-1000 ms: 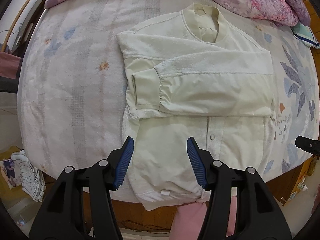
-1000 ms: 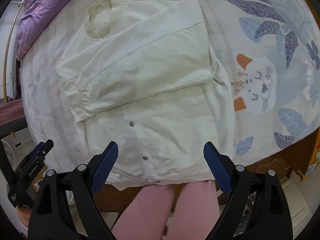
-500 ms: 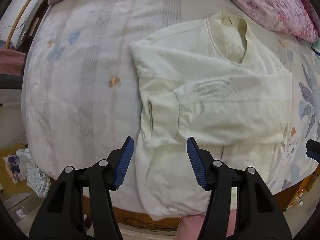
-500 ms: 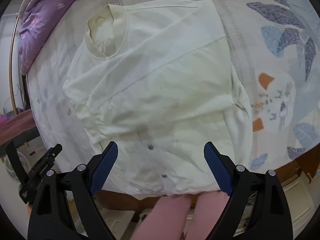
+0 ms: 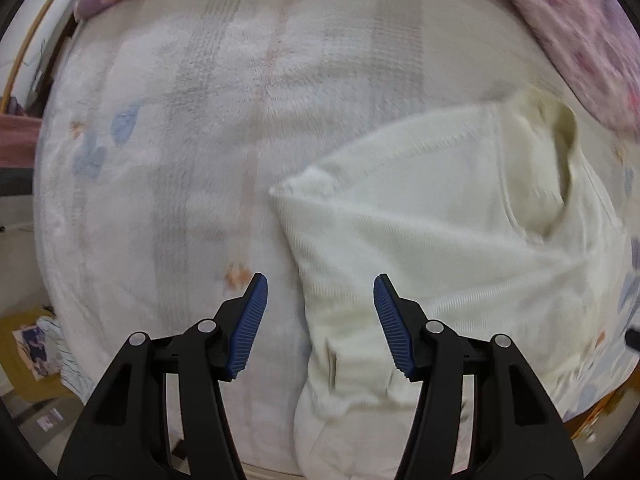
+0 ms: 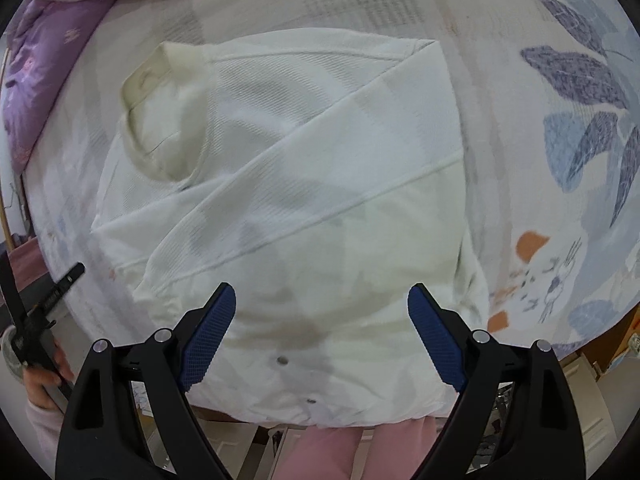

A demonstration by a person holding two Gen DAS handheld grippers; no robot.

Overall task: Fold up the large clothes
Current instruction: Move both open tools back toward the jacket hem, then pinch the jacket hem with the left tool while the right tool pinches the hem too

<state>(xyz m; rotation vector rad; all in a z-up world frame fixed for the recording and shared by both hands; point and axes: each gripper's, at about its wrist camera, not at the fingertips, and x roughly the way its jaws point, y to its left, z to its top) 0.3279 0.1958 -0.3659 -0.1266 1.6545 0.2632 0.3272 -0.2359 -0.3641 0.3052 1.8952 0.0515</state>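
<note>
Lying flat on bed [image 6: 520,128], cream jacket [image 6: 304,208], collar [image 6: 160,112] away, hem near

Blurred throughout in the left wrist view, most at the purple quilt [image 5: 592,40] upper right. Cut off at the bottom edge there: the cream jacket [image 5: 420,240]. Half hidden behind the right gripper [image 6: 322,298] in its own view: the jacket's hem. Unreadable at lower left: clutter on the floor [image 5: 36,344].
</note>
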